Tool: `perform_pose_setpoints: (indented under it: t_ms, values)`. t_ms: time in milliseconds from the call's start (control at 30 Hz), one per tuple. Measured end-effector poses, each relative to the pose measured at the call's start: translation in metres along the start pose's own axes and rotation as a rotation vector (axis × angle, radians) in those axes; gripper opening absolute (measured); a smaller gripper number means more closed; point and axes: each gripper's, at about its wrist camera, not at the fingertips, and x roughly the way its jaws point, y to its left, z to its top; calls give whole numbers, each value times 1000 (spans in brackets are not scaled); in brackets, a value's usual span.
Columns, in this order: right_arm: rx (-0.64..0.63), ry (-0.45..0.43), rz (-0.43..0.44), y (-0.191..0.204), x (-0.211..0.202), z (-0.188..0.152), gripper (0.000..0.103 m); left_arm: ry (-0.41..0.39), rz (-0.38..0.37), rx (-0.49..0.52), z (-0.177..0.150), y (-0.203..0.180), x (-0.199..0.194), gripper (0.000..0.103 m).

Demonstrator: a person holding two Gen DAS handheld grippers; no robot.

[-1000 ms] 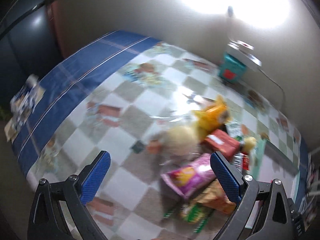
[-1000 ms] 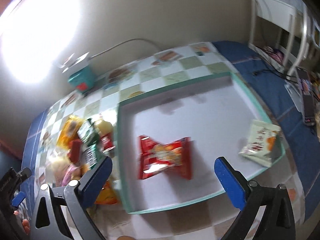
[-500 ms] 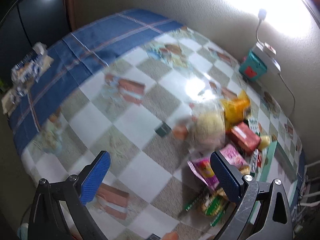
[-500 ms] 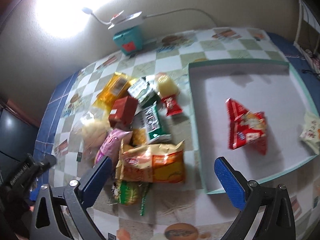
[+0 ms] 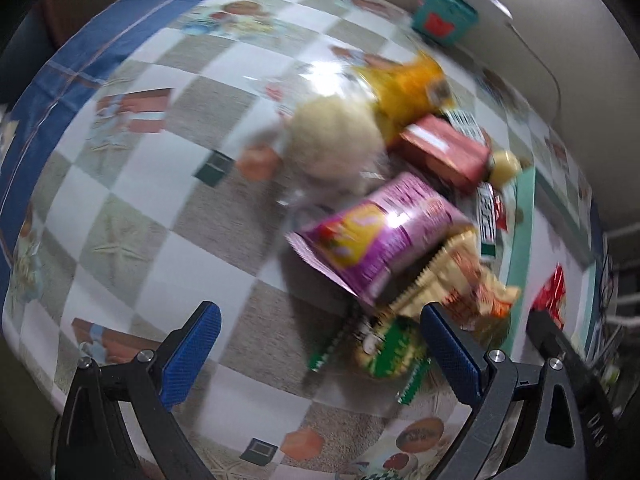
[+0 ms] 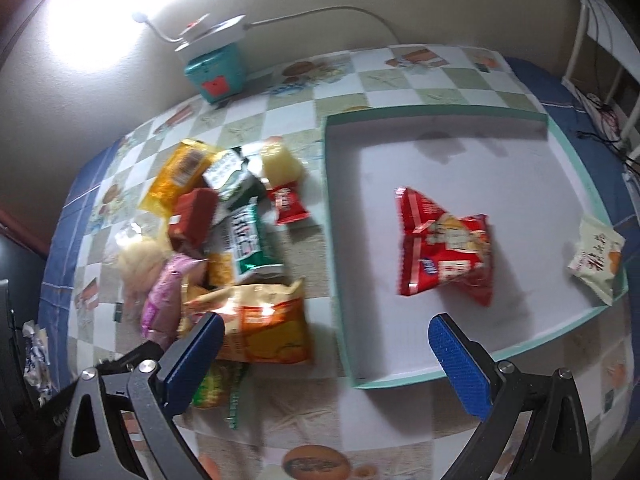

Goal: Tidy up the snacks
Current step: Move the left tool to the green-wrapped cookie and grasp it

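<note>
A heap of snack packs lies on the checked tablecloth: a purple bag (image 5: 384,236), an orange-and-cream bag (image 6: 260,320), a green pack (image 5: 394,346), a red box (image 5: 444,152), a yellow bag (image 6: 180,172) and a pale round bun in clear wrap (image 5: 332,148). To their right stands a shallow teal-edged tray (image 6: 336,264) holding a red bag (image 6: 444,256) and a small cream packet (image 6: 596,260). My left gripper (image 5: 320,348) is open just before the heap, nothing between its fingers. My right gripper (image 6: 324,360) hangs open over the tray's near left corner.
A teal box (image 6: 216,72) with a white lamp base and cable stands by the wall at the back. The cloth's blue border (image 5: 80,52) marks the table's left edge. Crumpled wrappers (image 6: 34,356) lie off the left side. A white rack (image 6: 600,52) stands at the far right.
The left gripper has moved in close to the snack heap, which now fills its view. The right gripper has shifted right, so the tray's near left corner sits between its fingers.
</note>
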Motion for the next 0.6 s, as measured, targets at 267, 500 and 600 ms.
perform_pose_setpoints:
  t_ms: [267,500,600]
  values:
    - [66,12,-13,-26,2,3,103,92,25,122,-17,-42,28,100]
    - [50,21,-6,-22,5,3,103,83,62,223,-28,-79,34,84]
    - [48,20,-9,-22,5,3,103,78,27,221,-31,-87,31,76]
